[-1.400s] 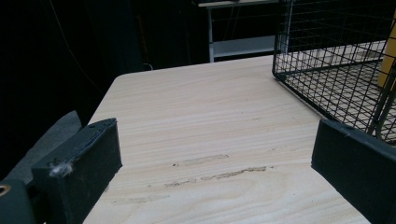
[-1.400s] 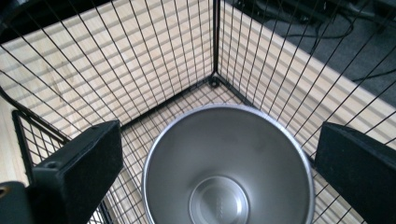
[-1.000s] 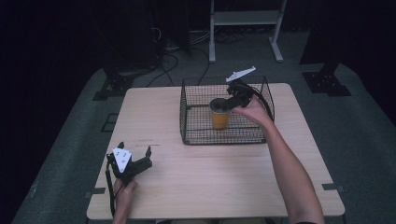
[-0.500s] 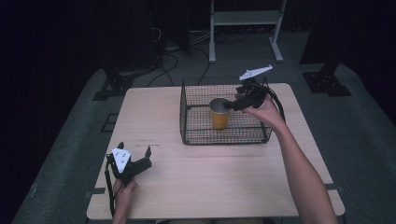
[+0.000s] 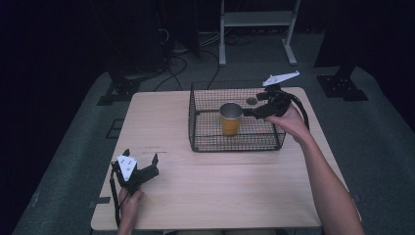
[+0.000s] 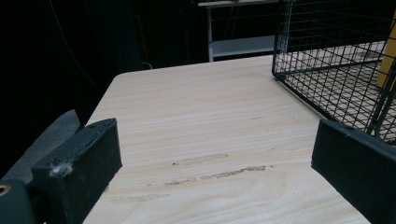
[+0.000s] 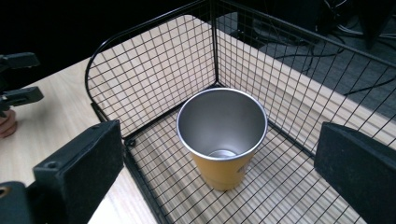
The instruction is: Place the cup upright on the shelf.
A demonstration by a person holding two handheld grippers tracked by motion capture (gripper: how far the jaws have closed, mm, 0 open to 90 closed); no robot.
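Right gripper (image 5: 252,111): drawn back toward the right wall of the wire basket (image 5: 191,117), jaws spread wide, gripping nothing. A second ago, right over the cup's rim; now clear of it, with a gap between. Left gripper (image 5: 142,157): unmoved, well outside the basket's front-left corner, jaws likewise open and empty, low over the table (image 5: 220,196). Orange cup (image 5: 230,120): upright inside the basket, near its middle, steel interior empty. Judged from this: cup released, placement in the basket apparently done, only withdrawal over the basket's rim left.
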